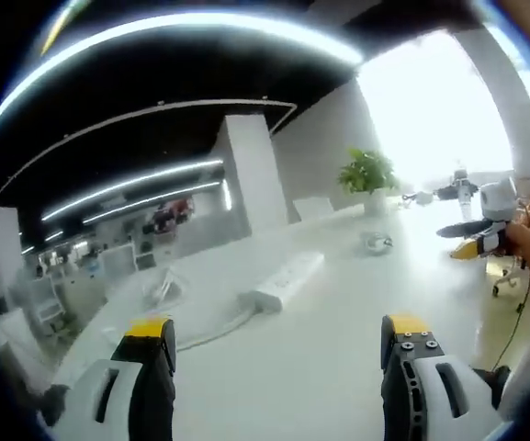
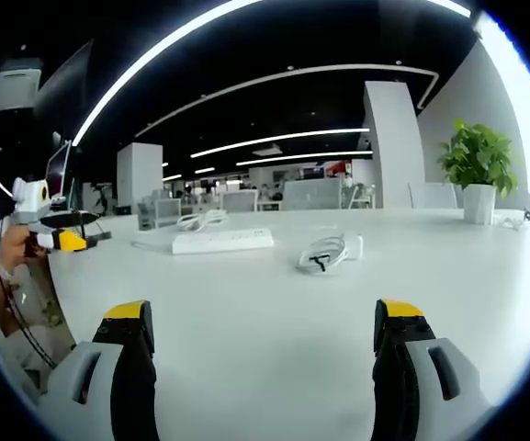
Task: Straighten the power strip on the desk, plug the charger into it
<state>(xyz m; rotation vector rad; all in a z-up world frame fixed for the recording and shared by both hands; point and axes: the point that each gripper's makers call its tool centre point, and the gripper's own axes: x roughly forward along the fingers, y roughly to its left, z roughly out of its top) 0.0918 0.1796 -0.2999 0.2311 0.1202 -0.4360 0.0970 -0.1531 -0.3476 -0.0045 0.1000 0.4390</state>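
Hand-held gripper point(image 2: 260, 344) facing charger point(image 2: 329, 252), plant point(image 2: 477, 168).

Big open-plan office, dark ceiling w/ long curved LED strip lights point(image 2: 274, 138) running across. White square pillars point(image 2: 389, 147) hold up the ceiling; another pillar point(image 2: 139, 170) further back. Wide white desk point(image 2: 274, 303) up front, glossy. Potted green plant point(image 2: 478, 170) in a white pot at the desk's far edge, same plant point(image 1: 368, 175) against very bright window glare point(image 1: 439, 101). Rows of desks & chairs point(image 2: 246, 200) in the bkgd, too small to make out. Wall-mounted white unit point(image 2: 15, 87) high up near the ceiling.
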